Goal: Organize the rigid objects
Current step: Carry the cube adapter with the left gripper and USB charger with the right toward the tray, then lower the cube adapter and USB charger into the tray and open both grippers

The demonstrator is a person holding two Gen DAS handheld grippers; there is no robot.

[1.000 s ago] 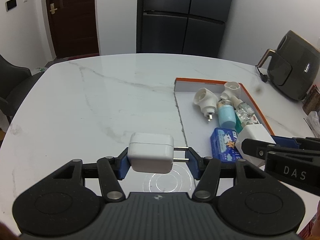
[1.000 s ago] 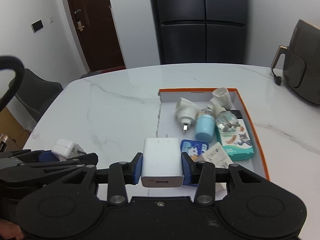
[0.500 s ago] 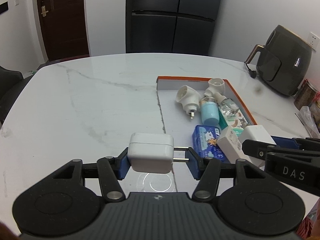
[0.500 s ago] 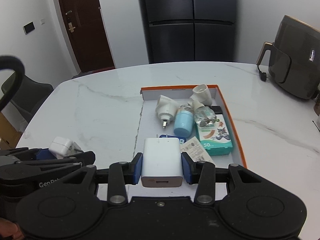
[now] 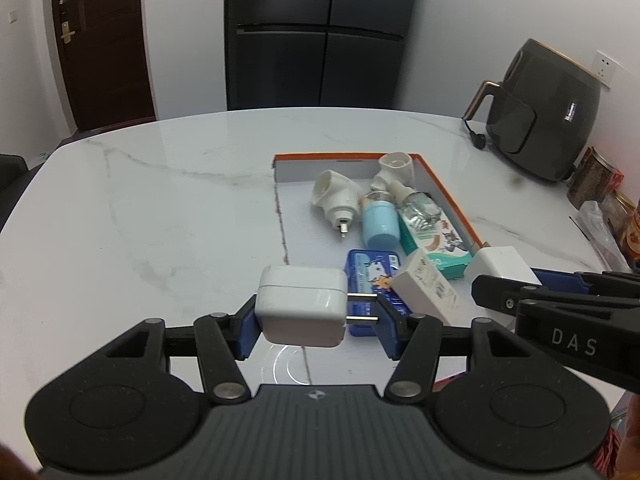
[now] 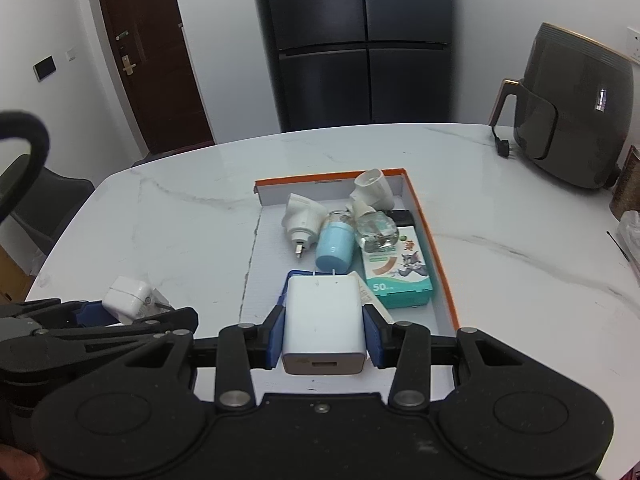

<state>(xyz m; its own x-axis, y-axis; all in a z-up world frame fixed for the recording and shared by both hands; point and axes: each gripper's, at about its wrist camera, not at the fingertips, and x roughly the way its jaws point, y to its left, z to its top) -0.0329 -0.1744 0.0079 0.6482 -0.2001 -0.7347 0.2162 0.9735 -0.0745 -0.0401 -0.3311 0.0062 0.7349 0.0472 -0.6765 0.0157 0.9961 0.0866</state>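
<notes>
Plugs, bottles and cartons fill the orange-rimmed tray (image 6: 436, 264); left jaws and right jaws each clamp a white charger.

Both views ride just behind their own tool, looking forward and steeply down across the white counter (image 5: 168, 216) toward the dark fridge (image 5: 320, 32). The left wrist view sits left of the orange-rimmed tray (image 5: 448, 196); the right wrist view looks almost straight along it. Both share the tray (image 6: 434, 240), fridge (image 6: 360, 40) and air fryer (image 6: 576, 108).

Tray's (image 6: 438, 264) near left corner clear; far end cluttered.
</notes>
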